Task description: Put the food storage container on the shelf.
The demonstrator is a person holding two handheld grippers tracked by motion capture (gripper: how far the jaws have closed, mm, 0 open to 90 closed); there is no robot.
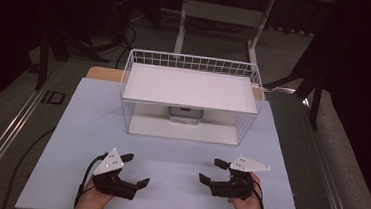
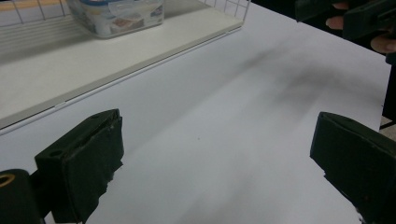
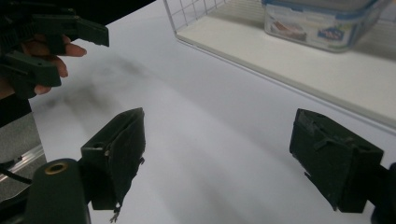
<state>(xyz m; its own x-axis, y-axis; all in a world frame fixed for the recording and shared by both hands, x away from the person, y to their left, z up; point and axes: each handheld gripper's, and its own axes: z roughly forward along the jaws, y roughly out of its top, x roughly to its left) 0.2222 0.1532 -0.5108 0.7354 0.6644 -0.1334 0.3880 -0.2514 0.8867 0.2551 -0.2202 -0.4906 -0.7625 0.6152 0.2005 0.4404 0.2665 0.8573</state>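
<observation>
Left gripper (image 1: 134, 169): jaws spread wide, nothing held, low over the white table (image 1: 81, 126).
Right gripper (image 1: 212, 171): wide too, nothing held.
Clear plastic lidded box (image 1: 185, 115): ahead of both, on white wire basket's (image 1: 140, 81) lower shelf.

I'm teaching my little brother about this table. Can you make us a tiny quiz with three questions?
1. True or false: the left tool is open.
2. Where is the plastic box? A) on the rack's top shelf B) on the rack's bottom shelf C) beside the rack
3. Fill in: the right tool holds ____.

Key: 1 true. 2 B, under the top shelf of the wire rack. 3 nothing.
</observation>
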